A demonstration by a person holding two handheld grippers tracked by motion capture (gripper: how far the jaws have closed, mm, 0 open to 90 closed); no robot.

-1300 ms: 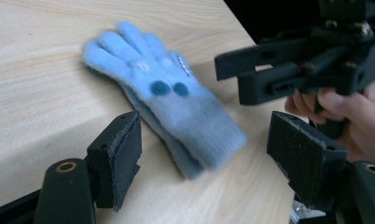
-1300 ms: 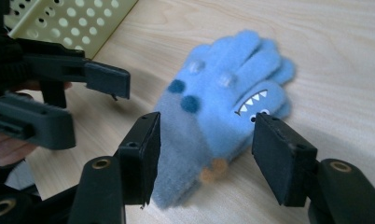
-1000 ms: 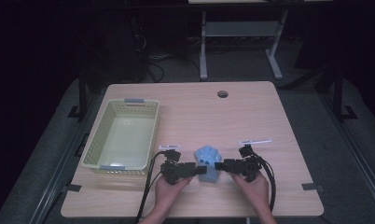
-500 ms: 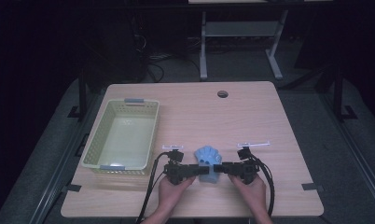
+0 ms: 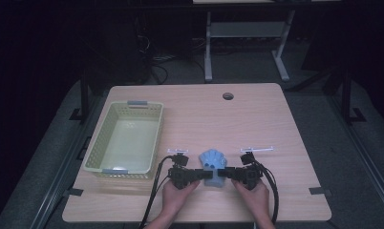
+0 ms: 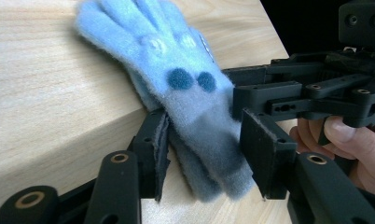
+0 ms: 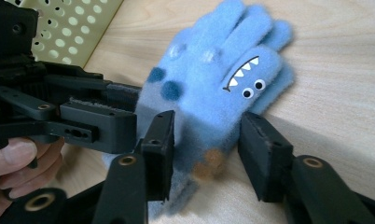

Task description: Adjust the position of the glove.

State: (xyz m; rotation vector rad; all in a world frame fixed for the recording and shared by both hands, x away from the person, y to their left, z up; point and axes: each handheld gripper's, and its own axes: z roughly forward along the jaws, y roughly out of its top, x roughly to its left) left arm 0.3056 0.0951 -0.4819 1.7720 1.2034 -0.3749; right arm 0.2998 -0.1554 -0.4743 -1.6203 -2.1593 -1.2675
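The left tongs (image 5: 203, 173) and the right tongs (image 5: 222, 173) meet from opposite sides at the cuff end of a pair of fluffy blue gloves (image 5: 213, 160), which lies at the near middle of the desk (image 5: 257, 124). Both sets of jaws have just been closing. In the left gripper view the left tongs (image 6: 204, 149) straddle the grey cuff of the gloves (image 6: 176, 79), one pad against the fleece and the other with a slight gap, so they read as not yet clenched. In the right gripper view the right tongs (image 7: 206, 154) bracket the cuff of the gloves (image 7: 218, 88) with fleece between the pads, one pad touching and the other just clear; they too are released rather than gripping.

The gloves look light, soft and limp; they will sag and fold when lifted, and the pile compresses, so a loose pinch could slip. The cuff, where the two layers stack thickest, seems the sound place to take hold, one tong on each edge.

No brand or writing can be read. The top glove carries a cartoon face with two small eyes and a toothed mouth, dark blue spots, and brownish spots near the cuff.

To the left on the desk sits a pale green perforated basket (image 5: 92, 157); two small white strips lie just beyond the hands, and a round hole (image 5: 228, 96) marks the far side
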